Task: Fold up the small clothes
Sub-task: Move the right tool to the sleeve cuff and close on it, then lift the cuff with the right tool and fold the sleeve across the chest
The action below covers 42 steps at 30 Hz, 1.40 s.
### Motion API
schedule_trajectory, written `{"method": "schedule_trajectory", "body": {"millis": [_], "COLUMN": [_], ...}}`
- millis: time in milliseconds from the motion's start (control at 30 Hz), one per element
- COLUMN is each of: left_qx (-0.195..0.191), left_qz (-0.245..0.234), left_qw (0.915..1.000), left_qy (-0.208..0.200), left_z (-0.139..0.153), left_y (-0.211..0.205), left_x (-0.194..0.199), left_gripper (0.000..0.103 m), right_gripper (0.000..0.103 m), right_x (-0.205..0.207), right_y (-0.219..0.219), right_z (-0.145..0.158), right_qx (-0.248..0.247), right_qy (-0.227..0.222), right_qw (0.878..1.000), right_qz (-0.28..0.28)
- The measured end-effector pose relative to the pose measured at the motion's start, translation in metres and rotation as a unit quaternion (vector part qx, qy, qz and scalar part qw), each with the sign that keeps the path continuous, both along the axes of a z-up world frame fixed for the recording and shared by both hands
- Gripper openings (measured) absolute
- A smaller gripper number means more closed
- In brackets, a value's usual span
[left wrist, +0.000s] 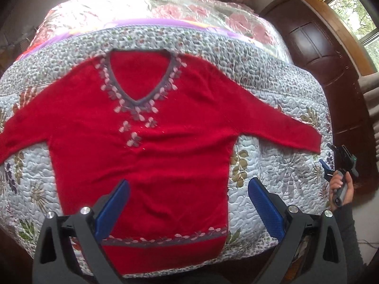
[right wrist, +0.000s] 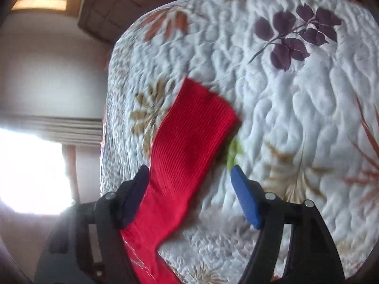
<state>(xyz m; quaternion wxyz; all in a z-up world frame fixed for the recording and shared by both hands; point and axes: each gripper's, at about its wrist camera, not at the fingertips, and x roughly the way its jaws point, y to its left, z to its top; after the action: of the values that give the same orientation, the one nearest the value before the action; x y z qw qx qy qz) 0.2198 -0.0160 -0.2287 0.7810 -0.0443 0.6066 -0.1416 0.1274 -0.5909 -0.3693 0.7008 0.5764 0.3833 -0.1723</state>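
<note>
A bed covered by a pale quilted bedspread [left wrist: 279,165] with printed leaves fills the ground ahead of both grippers; beyond it lies a pink flowered cover [left wrist: 189,7], and a dark wooden headboard [left wrist: 315,47] stands off to the right of the left gripper, with a window [left wrist: 360,16] past it.

The red sweater [left wrist: 142,127] lies flat and face up on the bedspread, directly ahead of the left gripper, V-neck far, hem near, both sleeves spread out sideways. Grey trim with pale leaf shapes runs round the neck and along the hem.

The left gripper [left wrist: 188,209] hangs above the lower body of the sweater, its blue fingers wide apart and grasping nothing.

The right gripper [right wrist: 189,189], held in a hand [left wrist: 341,189], is also spread wide, and the ribbed cuff of the right sleeve [right wrist: 189,130] runs up between its fingers, lying against the left-hand one.

No brand, label or writing can be read anywhere.
</note>
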Motion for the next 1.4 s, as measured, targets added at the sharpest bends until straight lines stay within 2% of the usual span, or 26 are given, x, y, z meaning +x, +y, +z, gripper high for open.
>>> {"method": "schedule_trajectory", "body": {"millis": [233,400,567,600,633,700,900,1033,1267,1400], "left_qx": [0.004,0.005,-0.003,-0.007,-0.011,-0.019,-0.019,-0.028,-0.046,-0.058], "left_qz": [-0.005,-0.004,0.004,0.007,0.01,0.017,0.029,0.039,0.055,0.062], "left_qw": [0.9999,0.9999,0.9998,0.9998,0.9996,0.9993,0.9992,0.9988,0.9974,0.9963], "left_qy": [0.009,0.011,0.017,0.02,0.023,0.028,0.02,0.014,-0.003,-0.013], "left_z": [-0.01,-0.012,-0.016,-0.017,-0.018,-0.019,-0.011,-0.004,0.011,0.018], "left_y": [-0.027,-0.035,-0.035,-0.034,-0.032,-0.028,-0.014,-0.002,0.025,0.041], "left_x": [-0.008,-0.009,-0.009,-0.009,-0.009,-0.008,-0.007,-0.006,-0.004,-0.004], "left_gripper": [0.099,0.099,0.099,0.099,0.099,0.099,0.099,0.099,0.099,0.099], "right_gripper": [0.056,0.055,0.034,0.017,0.007,0.007,0.006,0.006,0.006,0.006], "right_x": [0.012,0.015,0.022,0.023,0.023,0.021,0.025,0.04,0.069,0.092], "right_y": [-0.019,-0.026,-0.033,-0.034,-0.036,-0.036,-0.022,0.0,0.06,0.109], "right_z": [-0.026,-0.032,-0.038,-0.039,-0.041,-0.04,-0.01,0.027,0.09,0.124], "right_qx": [0.028,0.036,0.035,0.035,0.04,0.034,-0.018,-0.081,-0.164,-0.213], "right_qy": [-0.017,-0.03,-0.031,-0.032,-0.034,-0.035,-0.036,-0.035,-0.061,-0.078], "right_qw": [0.999,0.999,0.999,0.999,0.998,0.999,0.999,0.995,0.976,0.958], "right_qz": [-0.006,-0.018,-0.018,-0.018,-0.016,-0.015,0.014,0.053,0.126,0.172]}}
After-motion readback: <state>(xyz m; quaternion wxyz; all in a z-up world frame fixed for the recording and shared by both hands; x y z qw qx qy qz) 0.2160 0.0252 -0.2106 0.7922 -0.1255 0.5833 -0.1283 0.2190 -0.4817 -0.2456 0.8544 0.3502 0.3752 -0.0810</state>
